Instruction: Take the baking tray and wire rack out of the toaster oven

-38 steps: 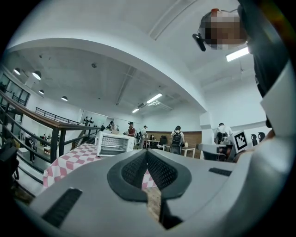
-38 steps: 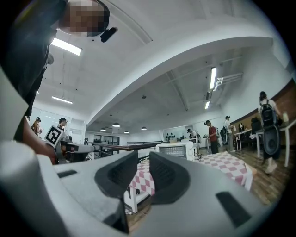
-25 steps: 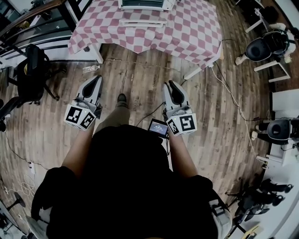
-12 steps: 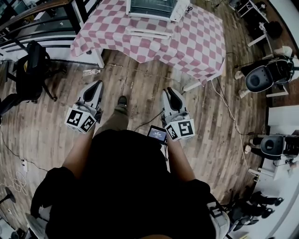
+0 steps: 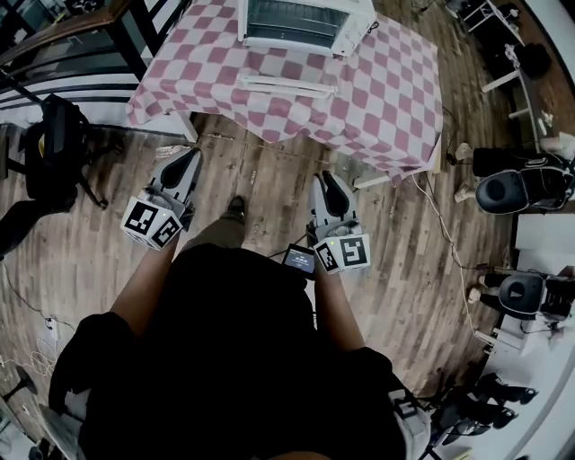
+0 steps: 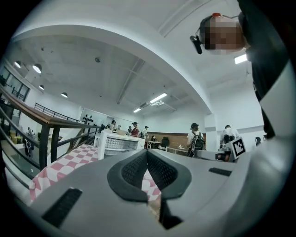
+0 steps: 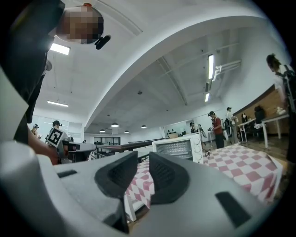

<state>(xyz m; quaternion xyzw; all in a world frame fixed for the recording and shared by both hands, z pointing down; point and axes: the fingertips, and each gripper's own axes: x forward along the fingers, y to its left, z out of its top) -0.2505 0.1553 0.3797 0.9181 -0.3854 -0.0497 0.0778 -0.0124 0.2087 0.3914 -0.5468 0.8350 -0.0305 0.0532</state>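
Pink-checked cloth [image 5: 386, 81] bears the oven [image 5: 301, 22] at 12 o'clock; left gripper [image 5: 182, 164] is closed and empty, right gripper [image 5: 328, 186] slightly parted, empty.

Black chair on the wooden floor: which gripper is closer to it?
Left. In the head view the left gripper is a little way right of the black chair, not touching it. The right gripper is farther off, beyond the person's leg.

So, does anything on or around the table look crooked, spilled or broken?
Nothing looks spilled or broken. The toaster oven sits straight on the checked tablecloth. The only untidy thing is a loose cable trailing across the wooden floor, to the right of the cloth.
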